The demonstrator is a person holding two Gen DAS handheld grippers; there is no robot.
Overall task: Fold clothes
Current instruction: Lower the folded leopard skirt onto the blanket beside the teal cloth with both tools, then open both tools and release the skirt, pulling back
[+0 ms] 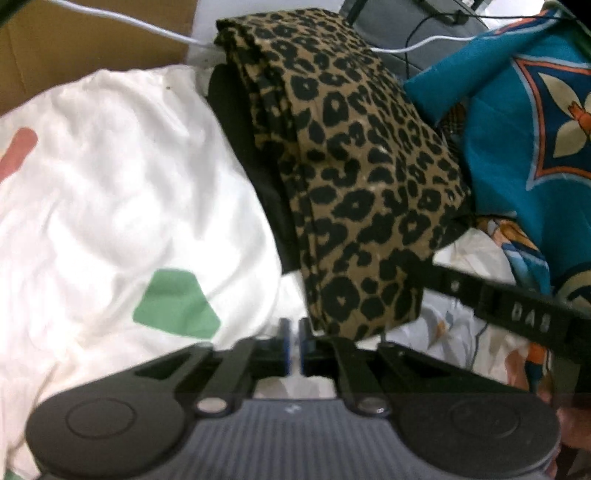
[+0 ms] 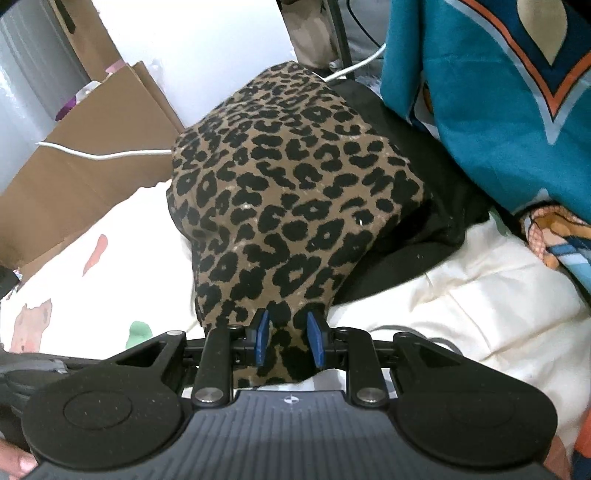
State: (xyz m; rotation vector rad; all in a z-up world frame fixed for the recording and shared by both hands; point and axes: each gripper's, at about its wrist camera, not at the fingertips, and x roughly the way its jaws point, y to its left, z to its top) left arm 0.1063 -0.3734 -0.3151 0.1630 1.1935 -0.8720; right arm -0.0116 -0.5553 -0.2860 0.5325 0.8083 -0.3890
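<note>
A folded leopard-print garment [image 1: 354, 166] [image 2: 288, 192] lies on top of a black garment [image 1: 258, 155] [image 2: 424, 229], which rests on white bedding [image 1: 110, 203]. My right gripper [image 2: 288, 341] is shut on the leopard garment's near edge, with the fabric pinched between its blue pads. In the left wrist view one of its fingers [image 1: 517, 310] comes in from the right to the same edge. My left gripper [image 1: 294, 343] sits just left of that edge. Its pads are almost together, and I see nothing between them.
A teal patterned cloth [image 1: 517, 129] [image 2: 480, 92] is heaped on the right, close to the pile. A cardboard box [image 1: 74, 44] [image 2: 92, 155] stands behind the bedding on the left, and a white cable [image 1: 147, 26] [image 2: 110, 155] runs across it. The bedding carries green and pink shapes.
</note>
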